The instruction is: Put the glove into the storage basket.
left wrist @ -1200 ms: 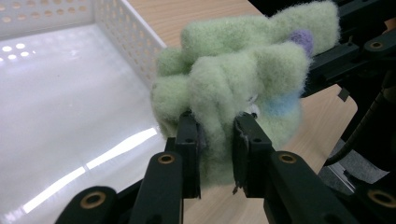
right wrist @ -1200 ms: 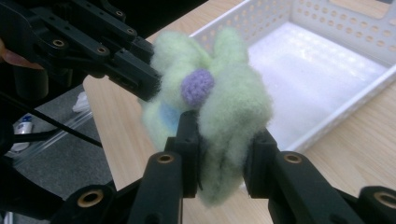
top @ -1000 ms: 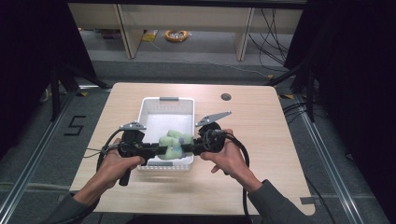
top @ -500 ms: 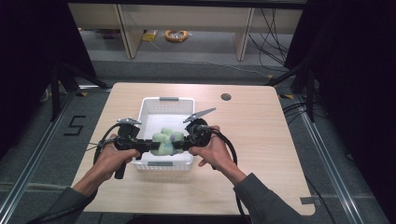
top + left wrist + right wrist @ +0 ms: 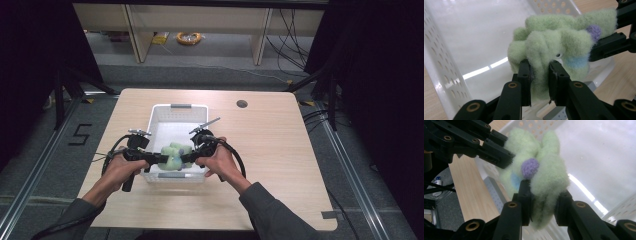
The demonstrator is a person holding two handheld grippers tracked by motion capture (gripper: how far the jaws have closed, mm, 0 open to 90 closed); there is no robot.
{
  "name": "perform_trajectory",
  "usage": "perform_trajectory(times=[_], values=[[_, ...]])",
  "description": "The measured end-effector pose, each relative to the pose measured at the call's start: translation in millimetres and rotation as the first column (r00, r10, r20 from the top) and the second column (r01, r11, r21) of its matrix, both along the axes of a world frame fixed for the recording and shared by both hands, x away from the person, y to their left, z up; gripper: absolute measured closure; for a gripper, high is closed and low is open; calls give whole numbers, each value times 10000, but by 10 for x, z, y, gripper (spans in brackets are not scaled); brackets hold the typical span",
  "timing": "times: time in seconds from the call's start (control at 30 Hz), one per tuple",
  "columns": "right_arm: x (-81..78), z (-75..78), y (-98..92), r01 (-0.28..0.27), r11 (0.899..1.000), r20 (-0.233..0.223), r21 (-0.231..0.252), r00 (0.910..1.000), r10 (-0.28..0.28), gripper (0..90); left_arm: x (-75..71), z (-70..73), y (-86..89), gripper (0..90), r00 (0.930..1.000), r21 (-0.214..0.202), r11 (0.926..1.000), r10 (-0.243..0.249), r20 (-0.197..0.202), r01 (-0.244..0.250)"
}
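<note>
Nearest the viewer, two forearms enter over the wooden surface (image 5: 280, 150). The left hand-held gripper (image 5: 159, 159) and the right hand-held gripper (image 5: 186, 158) face each other, each pinching one side of a fuzzy green sock bundle (image 5: 173, 155) with a purple spot and a blue patch. The bundle hangs between them just over the near end of the white perforated basket (image 5: 159, 114), whose far end lies beyond. A dark round hole (image 5: 242, 104) marks the far surface.

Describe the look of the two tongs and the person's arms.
Both the left tongs and the right tongs are black, with brass-coloured rivets on the jaws, looping black cables and a grey three-cornered plate on top. The person wears dark grey-green long sleeves.
</note>
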State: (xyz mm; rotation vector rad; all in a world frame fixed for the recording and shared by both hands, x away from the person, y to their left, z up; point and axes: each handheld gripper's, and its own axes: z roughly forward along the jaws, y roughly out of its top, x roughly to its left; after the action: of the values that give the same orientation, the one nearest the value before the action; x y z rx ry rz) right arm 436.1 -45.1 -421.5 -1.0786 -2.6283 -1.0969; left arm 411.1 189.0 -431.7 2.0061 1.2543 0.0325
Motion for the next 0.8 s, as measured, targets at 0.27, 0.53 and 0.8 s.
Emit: perform_trajectory(times=[0.27,0.53,0.8], values=[[53,-127,37,-79,9997,-163,-251,9998,75,721,59,-112,-13,724,9995,223,9997,39,-315,-32],[97,-222,82,-34,9981,-608,-617,9981,-3,714,96,-157,-28,717,9995,689,9976,-93,-311,114],[106,-280,139,-214,9957,-684,-906,9975,153,707,97,-198,-43,707,9996,1120,9936,-95,-268,124]])
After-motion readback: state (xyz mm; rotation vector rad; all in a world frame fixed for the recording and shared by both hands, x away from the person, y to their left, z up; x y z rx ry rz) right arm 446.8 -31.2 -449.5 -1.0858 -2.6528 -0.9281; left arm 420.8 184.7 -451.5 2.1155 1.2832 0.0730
